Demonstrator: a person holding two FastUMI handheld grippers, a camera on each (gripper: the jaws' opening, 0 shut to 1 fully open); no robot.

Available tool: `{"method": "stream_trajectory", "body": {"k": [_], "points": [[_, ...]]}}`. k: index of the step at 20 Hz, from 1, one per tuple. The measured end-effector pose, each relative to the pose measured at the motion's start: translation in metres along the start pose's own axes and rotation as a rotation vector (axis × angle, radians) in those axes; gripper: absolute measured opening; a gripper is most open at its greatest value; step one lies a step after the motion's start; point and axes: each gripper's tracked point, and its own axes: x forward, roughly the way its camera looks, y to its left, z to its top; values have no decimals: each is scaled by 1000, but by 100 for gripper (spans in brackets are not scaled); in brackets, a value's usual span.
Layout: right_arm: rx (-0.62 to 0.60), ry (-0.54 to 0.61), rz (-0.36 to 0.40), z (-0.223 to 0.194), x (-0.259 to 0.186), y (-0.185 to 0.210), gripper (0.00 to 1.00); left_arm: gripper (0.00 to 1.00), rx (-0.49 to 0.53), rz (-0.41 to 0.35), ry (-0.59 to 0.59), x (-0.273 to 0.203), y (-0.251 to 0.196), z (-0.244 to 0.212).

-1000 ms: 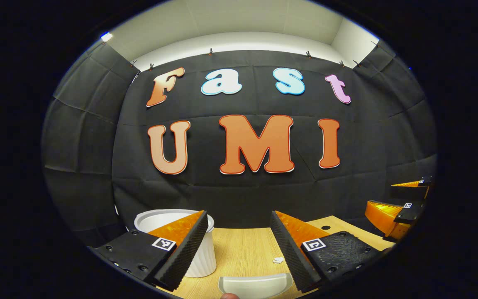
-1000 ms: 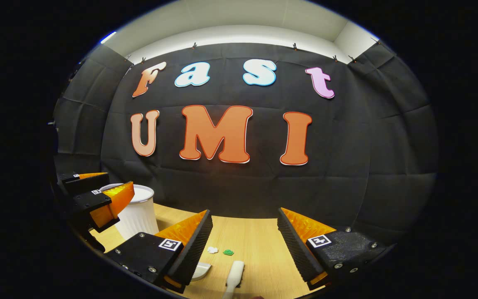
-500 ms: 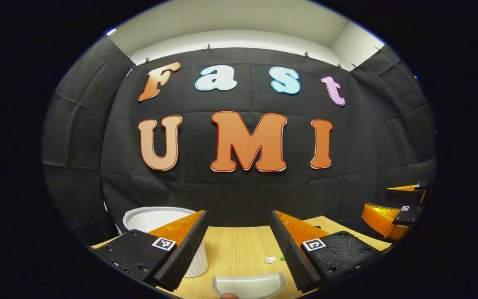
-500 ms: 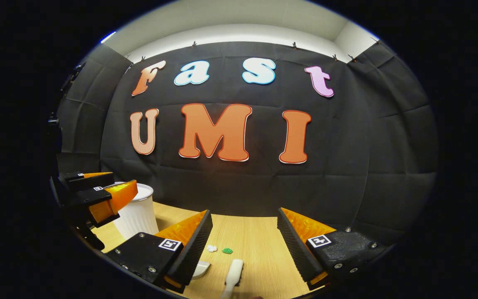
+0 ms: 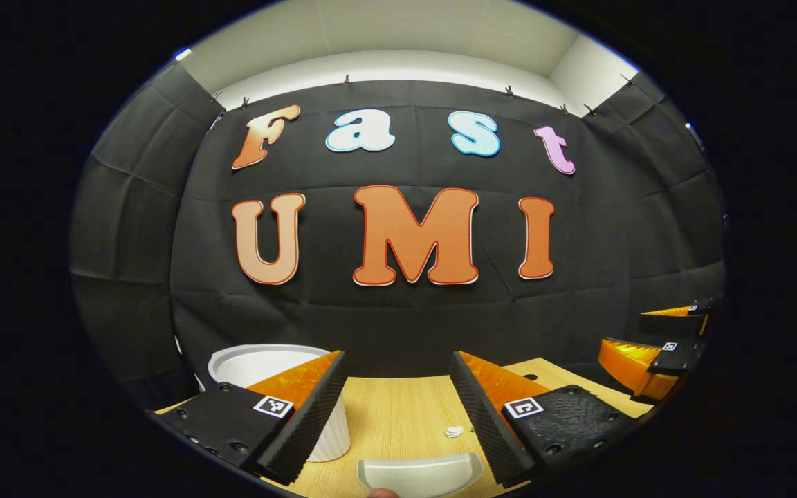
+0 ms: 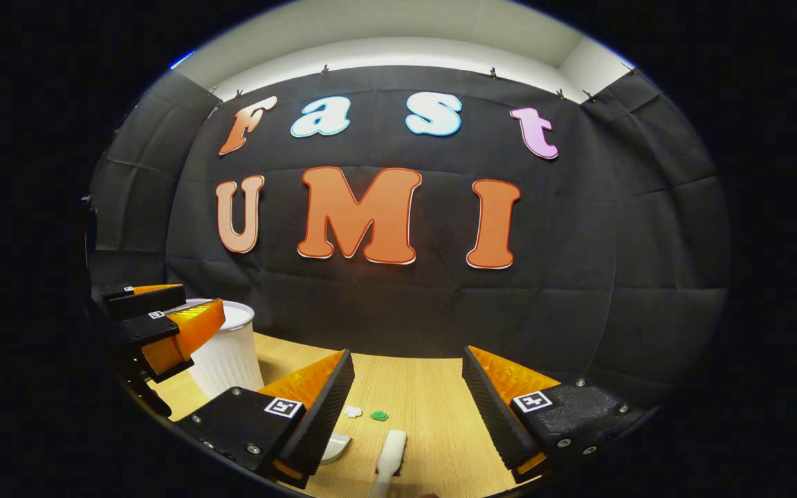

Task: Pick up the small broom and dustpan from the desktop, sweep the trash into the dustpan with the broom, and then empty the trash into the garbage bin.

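Now, step: pick-up not begun, both tools lie on the worktop [image 6: 433, 394].
Left gripper [image 5: 398, 398]: fingers spread wide, holding nothing; dustpan [image 5: 418, 474] sits low between them, just ahead, untouched.
Right gripper [image 6: 405, 398]: fingers parted, empty; broom [image 6: 390, 453] lies between them, nearer the left finger.
Trash: white scrap [image 6: 353, 412] and green scrap [image 6: 379, 416] beyond the broom.
Bin [image 5: 281, 373]: upright, behind the left finger.
Next move: I'd judge each gripper drops and closes on its tool.

A creased black cloth wall [image 5: 129, 228] clipped along its top edge encloses the booth, a pale ceiling [image 6: 398, 24] above, a light wood-grain desk [image 6: 433, 408] below.
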Motion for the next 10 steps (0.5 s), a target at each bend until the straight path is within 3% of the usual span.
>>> {"method": "stream_trajectory", "body": {"k": [5, 10], "points": [[2, 88, 18, -26, 0, -5, 95, 95, 4, 10, 66, -5, -9, -16], [48, 291, 103, -85, 1, 5, 95, 95, -39, 25, 232, -12, -24, -64]]}}
